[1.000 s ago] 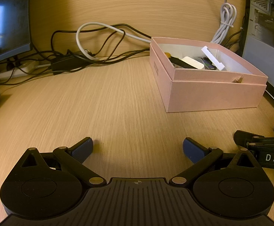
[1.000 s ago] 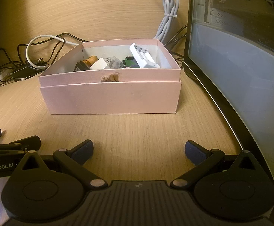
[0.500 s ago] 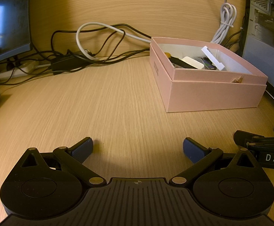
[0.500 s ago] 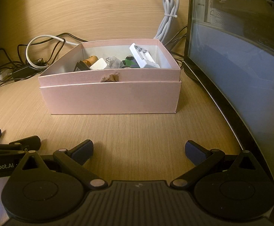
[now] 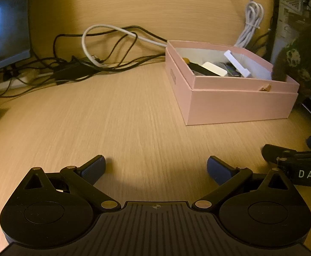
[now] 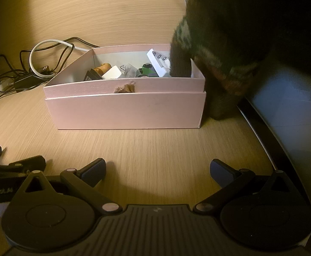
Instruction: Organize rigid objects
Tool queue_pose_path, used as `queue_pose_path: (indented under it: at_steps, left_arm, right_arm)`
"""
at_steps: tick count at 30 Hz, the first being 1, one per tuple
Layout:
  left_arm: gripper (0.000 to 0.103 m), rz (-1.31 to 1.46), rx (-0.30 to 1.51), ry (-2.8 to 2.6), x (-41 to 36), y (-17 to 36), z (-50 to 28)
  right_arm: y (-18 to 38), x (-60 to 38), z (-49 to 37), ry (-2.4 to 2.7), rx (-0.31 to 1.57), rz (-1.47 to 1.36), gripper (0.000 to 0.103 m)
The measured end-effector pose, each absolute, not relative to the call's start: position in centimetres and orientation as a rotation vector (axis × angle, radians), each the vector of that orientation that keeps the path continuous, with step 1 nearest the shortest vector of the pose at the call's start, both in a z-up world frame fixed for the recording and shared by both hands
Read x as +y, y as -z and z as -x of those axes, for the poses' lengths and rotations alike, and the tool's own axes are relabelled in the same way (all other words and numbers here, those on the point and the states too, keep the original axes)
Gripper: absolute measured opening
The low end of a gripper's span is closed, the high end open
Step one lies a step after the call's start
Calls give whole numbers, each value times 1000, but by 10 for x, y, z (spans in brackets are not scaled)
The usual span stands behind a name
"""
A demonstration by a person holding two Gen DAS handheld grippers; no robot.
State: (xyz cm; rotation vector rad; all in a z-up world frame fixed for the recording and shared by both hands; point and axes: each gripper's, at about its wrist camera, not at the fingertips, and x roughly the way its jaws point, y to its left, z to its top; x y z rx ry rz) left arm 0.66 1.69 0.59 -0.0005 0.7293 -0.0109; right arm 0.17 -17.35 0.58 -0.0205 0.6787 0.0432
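Both my left tool [image 5: 156, 166] and right tool [image 6: 157, 171] rest spread and empty on the desk [image 5: 123, 117], facing the pink box [image 6: 125, 109], while my sleeve [image 6: 209, 64] reaches in.

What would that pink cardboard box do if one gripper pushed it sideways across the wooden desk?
The pink cardboard box would probably slide rather than tip: it sits low and wide on the smooth wooden desk. It looks light, so the loose small items inside may rattle. The torn spot on its front rim suggests thin walls that dent easily.

Office desk [image 5: 134, 117]: monitor [image 5: 6, 21], tangled cables [image 5: 104, 64].
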Motion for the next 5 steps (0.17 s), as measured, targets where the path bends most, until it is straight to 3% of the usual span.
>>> queue_pose_path:
  at_steps: [5]
  left_arm:
    - [103, -3, 732, 9, 15, -7, -6]
  right_arm:
    - [-6, -173, -1, -43, 679, 21, 103]
